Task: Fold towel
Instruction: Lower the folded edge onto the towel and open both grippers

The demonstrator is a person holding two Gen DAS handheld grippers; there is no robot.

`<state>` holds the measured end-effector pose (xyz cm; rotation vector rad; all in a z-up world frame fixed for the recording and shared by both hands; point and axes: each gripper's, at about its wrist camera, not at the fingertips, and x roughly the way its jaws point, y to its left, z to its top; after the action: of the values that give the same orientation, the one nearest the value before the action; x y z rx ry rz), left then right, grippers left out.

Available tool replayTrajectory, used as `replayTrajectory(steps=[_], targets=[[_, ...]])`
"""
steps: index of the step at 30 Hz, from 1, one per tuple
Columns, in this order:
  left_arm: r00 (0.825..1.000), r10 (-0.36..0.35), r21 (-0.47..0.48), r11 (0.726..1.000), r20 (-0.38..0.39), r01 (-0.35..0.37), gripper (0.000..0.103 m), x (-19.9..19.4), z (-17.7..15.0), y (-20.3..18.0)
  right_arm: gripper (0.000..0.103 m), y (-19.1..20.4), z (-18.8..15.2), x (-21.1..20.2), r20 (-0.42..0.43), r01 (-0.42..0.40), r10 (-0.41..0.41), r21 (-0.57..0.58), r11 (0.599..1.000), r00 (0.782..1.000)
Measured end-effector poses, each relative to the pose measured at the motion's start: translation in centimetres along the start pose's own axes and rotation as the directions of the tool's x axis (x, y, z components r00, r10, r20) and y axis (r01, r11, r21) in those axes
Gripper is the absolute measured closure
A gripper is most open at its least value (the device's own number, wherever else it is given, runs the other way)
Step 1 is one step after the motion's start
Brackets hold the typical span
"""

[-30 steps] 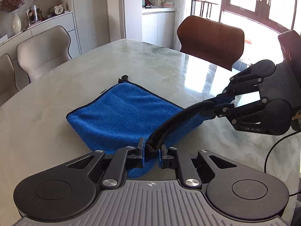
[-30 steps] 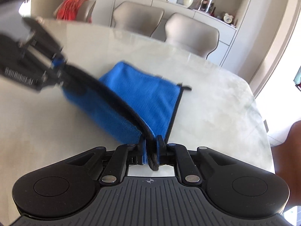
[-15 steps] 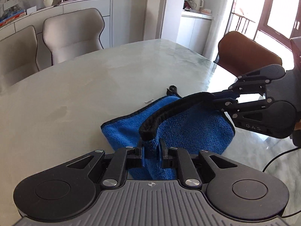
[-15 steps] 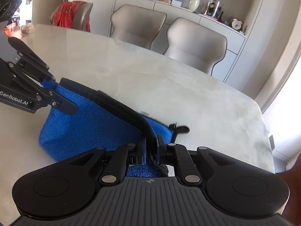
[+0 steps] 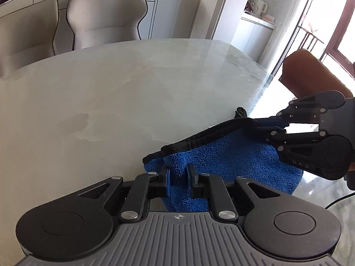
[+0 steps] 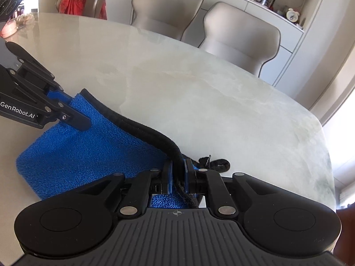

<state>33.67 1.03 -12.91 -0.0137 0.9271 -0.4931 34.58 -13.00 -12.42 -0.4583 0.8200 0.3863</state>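
While both grippers are carrying one black-bound edge of the towel (image 5: 239, 161) over the rest of it, the fold is nearing its end: blue terry is already lying doubled on the table (image 5: 111, 93), and the carried hem is running slack between the two tools. The left gripper (image 5: 177, 176) is straddling a tuft of blue pile, and its jaws have just been opening, so the pads are standing a little apart around the cloth and no longer seem to be pinching it. The right gripper (image 6: 177, 173) has also just been easing open, though the thick hem is still filling the gap between its pads and looks clamped.

I judge the step in hand to be laying the carried edge down onto the lower one. Next, both corners need lowering until the hems are matching, then the jaws need spreading fully and backing away without dragging the top layer.

From the left wrist, the right gripper (image 5: 286, 126) is showing side-on, its fingers lying along the hem, with a brown chair (image 5: 310, 77) behind. From the right wrist, the left gripper (image 6: 73, 115) is appearing at the far corner, and only there are the hanging loop (image 6: 218, 164) and the near folded edge plainly showing.
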Motion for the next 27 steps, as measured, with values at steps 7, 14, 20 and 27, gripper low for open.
replayTrajectory(steps=[7,14,20,27], targets=[[0.998,0.059,0.006,0.998,0.038,-0.059,0.077,-0.8,-1.2,0.2,0.060,-1.6,-1.6,-3.1,0.150,0.053,-0.069,0.106,0.993,0.986],[0.980,0.058,0.054,0.996,0.189,-0.070,0.065,-4.0,-1.3,-1.0,0.057,-4.5,-5.8,-4.4,0.146,-0.089,0.041,0.341,0.936,0.988],[0.988,-0.021,0.181,0.983,0.156,-0.008,0.065,-1.8,-0.6,-3.2,0.072,-4.6,-5.8,-2.2,0.134,-0.145,0.100,0.380,0.914,0.986],[0.997,0.025,0.123,0.992,0.079,-0.034,0.065,0.8,-1.4,-2.3,0.093,-4.4,-4.9,-1.4,0.122,-0.138,0.100,0.359,0.923,0.988]])
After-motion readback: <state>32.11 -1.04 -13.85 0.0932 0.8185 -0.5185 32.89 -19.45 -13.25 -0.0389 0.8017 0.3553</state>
